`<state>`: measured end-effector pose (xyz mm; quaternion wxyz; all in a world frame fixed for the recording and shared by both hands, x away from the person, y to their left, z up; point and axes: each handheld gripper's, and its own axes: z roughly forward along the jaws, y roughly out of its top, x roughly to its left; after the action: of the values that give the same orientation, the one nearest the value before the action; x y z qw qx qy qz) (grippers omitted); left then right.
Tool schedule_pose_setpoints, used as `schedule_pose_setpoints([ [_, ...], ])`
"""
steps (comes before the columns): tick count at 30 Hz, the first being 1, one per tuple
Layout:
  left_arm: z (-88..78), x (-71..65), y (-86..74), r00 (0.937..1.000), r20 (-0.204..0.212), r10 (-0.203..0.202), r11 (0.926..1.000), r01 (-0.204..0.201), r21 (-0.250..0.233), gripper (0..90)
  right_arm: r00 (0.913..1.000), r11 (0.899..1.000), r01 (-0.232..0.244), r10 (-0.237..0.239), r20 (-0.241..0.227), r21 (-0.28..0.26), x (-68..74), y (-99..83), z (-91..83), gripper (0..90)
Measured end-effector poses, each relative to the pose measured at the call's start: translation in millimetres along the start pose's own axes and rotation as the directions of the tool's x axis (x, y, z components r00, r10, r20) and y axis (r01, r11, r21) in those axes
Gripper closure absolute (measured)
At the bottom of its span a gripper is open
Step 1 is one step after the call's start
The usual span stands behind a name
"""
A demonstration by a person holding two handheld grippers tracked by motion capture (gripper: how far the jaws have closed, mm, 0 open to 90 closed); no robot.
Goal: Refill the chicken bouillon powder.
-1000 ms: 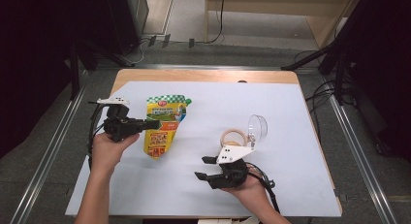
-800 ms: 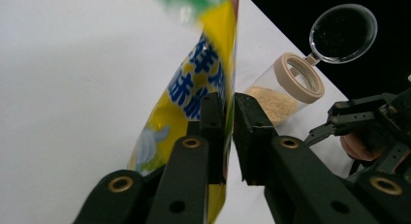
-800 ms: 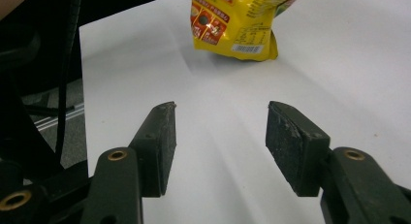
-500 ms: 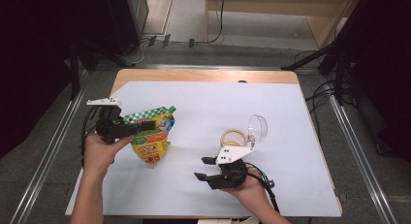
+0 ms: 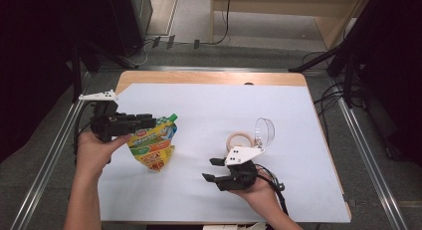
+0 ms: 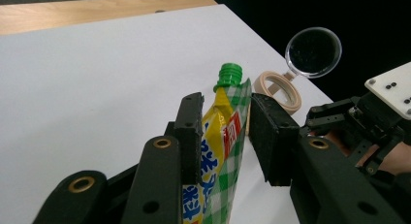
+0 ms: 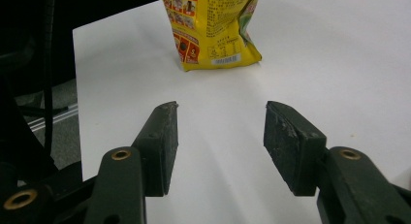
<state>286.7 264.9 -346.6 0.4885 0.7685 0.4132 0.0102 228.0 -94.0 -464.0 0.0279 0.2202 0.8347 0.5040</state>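
Since the earlier frame, the pouch [image 5: 152, 145] has been tipped from flat to standing on its base at the table's left. The left gripper's [image 5: 144, 121] jaws have just been opening, with the pouch top loosely between them, so it can be steadied. The right gripper [image 5: 213, 169] is held open and empty near the tape ring [image 5: 239, 140], kept clear of the work.

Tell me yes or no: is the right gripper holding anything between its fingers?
No. In the right gripper view the right gripper has bare white table cover between its open fingers, and the yellow pouch stands farther off.
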Motion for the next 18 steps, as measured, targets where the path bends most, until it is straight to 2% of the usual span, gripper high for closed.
schedule_pose_setpoints([
  [3,-4.0,-0.4,3.7,1.0,0.001,-0.001,0.9999,0.001,-0.017,66.9,1.0,1.0,-0.001,0.001,0.001,-0.004,-2.0,1.8,-3.1,48.0],
  [6,-6.6,-2.2,8.6,1.0,-0.003,0.004,0.9999,-0.004,-0.011,66.7,1.0,1.0,-0.001,0.001,0.001,-0.004,-3.2,3.4,-5.2,48.3],
  [10,-9.9,-7.4,18.2,0.9995,-0.01,0.029,0.9995,-0.029,-0.01,66.6,1.0,1.0,0.005,-0.005,0.002,0.021,-3.1,4.8,-5.7,48.3],
  [13,-10.0,-8.2,21.9,0.9992,-0.021,0.034,0.9993,-0.034,-0.014,66.0,1.0,0.999,0.005,-0.005,-0.001,0.037,-4.2,4.9,-6.2,48.7],
  [18,-8.3,4.6,25.7,0.9985,-0.052,0.019,0.9997,-0.02,-0.013,64.3,0.9999,0.999,-0.012,0.012,-0.007,0.032,-7.2,6.8,-11.1,49.8],
])
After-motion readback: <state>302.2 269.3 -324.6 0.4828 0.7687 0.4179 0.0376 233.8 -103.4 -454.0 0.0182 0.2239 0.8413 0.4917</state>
